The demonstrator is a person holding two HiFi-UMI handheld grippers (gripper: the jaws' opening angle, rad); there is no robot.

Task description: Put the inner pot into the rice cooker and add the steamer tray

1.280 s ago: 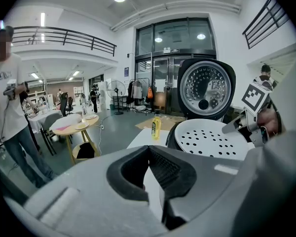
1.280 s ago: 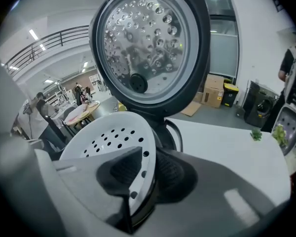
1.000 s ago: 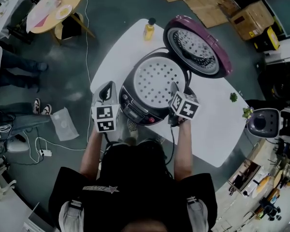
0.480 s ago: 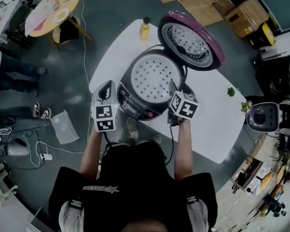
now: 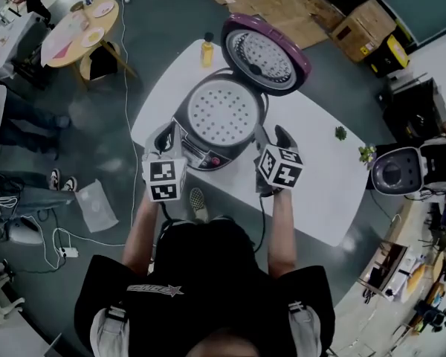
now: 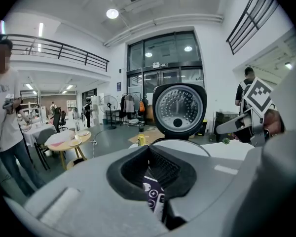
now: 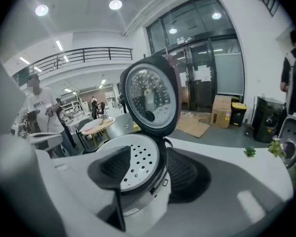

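My left gripper (image 5: 163,135) is clenched empty, right gripper (image 5: 280,134) released; the tray (image 5: 223,114) ahead between them looks light, stiff, slick: I'd pinch its rim

Round rice cooker (image 5: 199,152): dark grey and silver body, its open lid (image 5: 266,53) glossy purple outside, silver and dimpled inside. The round steamer tray (image 5: 223,114) in it is white with a regular hole pattern. Oval bench (image 5: 323,181) white, small bottle (image 5: 207,50) yellow with dark cap; left gripper (image 5: 162,138) and right gripper (image 5: 280,136) have grey jaws, black ribbed pads, and white cubes with black square markers.
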